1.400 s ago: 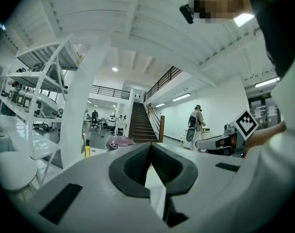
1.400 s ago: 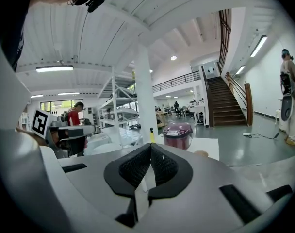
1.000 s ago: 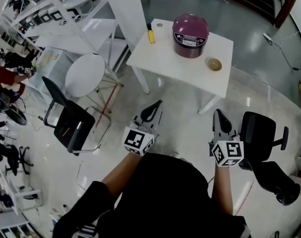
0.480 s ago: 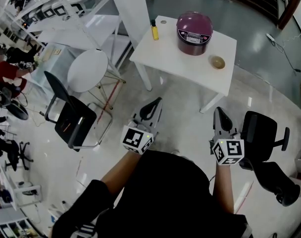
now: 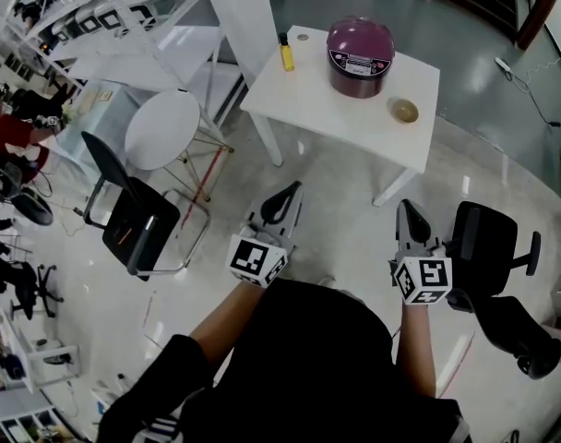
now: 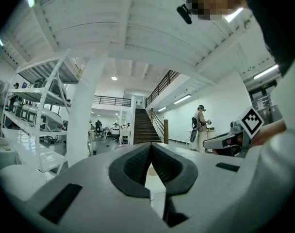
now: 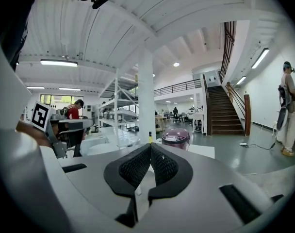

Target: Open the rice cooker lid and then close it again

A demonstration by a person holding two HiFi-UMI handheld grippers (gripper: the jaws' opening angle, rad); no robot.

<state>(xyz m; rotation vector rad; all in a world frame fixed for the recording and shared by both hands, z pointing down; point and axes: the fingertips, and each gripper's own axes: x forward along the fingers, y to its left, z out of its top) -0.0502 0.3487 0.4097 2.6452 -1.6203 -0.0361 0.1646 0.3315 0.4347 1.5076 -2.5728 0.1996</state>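
Rice cooker [image 5: 360, 56] slightly higher in view.

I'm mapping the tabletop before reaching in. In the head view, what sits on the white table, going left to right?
yellow bottle → purple rice cooker → small bowl

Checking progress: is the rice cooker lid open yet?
No, the rice cooker sits on the white table with its lid shut.
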